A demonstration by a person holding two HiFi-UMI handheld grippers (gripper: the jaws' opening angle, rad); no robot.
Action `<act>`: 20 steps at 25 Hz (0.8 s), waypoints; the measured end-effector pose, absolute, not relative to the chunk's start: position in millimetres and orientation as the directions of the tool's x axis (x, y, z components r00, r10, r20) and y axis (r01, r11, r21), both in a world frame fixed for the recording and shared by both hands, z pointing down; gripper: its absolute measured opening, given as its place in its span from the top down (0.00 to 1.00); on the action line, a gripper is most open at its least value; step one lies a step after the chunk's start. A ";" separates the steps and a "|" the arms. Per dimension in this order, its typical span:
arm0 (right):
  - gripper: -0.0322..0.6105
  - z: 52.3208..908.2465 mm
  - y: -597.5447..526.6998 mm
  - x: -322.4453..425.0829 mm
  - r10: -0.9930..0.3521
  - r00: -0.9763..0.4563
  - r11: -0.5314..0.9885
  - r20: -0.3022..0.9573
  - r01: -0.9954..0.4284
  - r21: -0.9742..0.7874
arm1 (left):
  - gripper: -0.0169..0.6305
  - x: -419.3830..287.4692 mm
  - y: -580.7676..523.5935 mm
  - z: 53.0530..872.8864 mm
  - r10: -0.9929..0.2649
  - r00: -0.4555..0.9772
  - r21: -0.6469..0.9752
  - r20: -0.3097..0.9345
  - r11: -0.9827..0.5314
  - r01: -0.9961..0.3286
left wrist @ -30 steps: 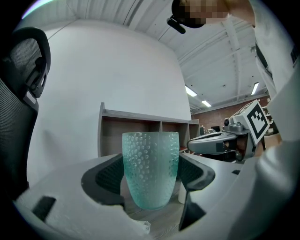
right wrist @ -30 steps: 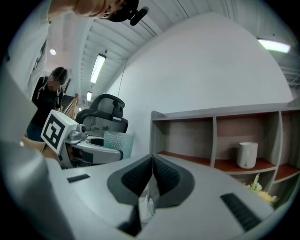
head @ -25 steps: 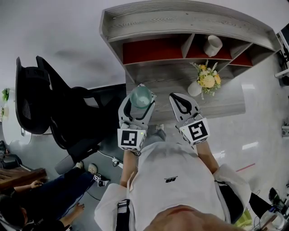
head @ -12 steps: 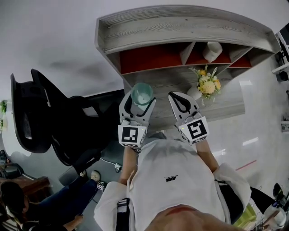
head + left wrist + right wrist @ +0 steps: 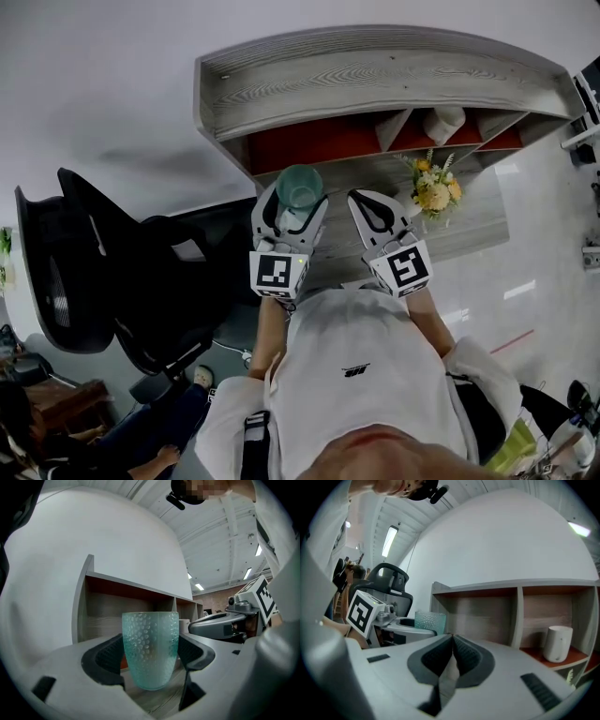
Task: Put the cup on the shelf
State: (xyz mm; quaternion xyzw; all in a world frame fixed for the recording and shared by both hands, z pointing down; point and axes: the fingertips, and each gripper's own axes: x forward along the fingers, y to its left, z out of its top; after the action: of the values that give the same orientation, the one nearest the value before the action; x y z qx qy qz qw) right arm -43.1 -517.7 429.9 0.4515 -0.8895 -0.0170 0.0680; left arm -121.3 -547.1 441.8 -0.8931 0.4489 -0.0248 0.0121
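Note:
A teal dimpled glass cup (image 5: 150, 649) stands upright between the jaws of my left gripper (image 5: 151, 657), which is shut on it. From the head view the cup (image 5: 299, 187) hangs just in front of the shelf's wide left compartment (image 5: 305, 146). The grey wooden shelf (image 5: 375, 70) has red-backed compartments. My right gripper (image 5: 372, 214) is beside the left one, to its right, shut with nothing held; in its own view the jaws (image 5: 452, 657) meet, and the cup (image 5: 430, 619) shows at left.
A white cup (image 5: 444, 123) sits in a right compartment of the shelf, also visible as the white cup (image 5: 558, 643). A vase of yellow flowers (image 5: 432, 191) stands on the desk top (image 5: 469, 225). A black office chair (image 5: 103, 272) is to the left.
Both grippers have moved forward toward the shelf, the left carrying the cup nearer the wide left compartment. The view has shifted with the person.

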 end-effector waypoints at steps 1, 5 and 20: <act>0.91 430.8 -520.9 -43.0 -0.807 -0.581 0.590 0.111 -0.802 0.092 | 0.43 -119.9 -551.5 442.9 -0.800 0.599 -0.044 0.034 -0.600 -0.799; 0.91 436.8 -531.5 -38.5 -0.813 -0.565 0.579 0.139 -0.810 0.093 | 0.43 -112.9 -567.5 444.4 -0.794 0.608 -0.032 0.032 -0.608 -0.793; 0.91 439.7 -554.5 -32.3 -0.825 -0.546 0.559 0.147 -0.826 0.073 | 0.43 -96.9 -605.6 461.8 -0.787 0.614 -0.040 0.057 -0.616 -0.787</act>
State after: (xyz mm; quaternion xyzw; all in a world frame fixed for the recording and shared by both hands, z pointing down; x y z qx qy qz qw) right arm -32.3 -554.5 439.7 0.4694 -0.8791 0.0025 0.0820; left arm -96.9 -605.6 461.8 -0.8983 0.4380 -0.0344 0.0054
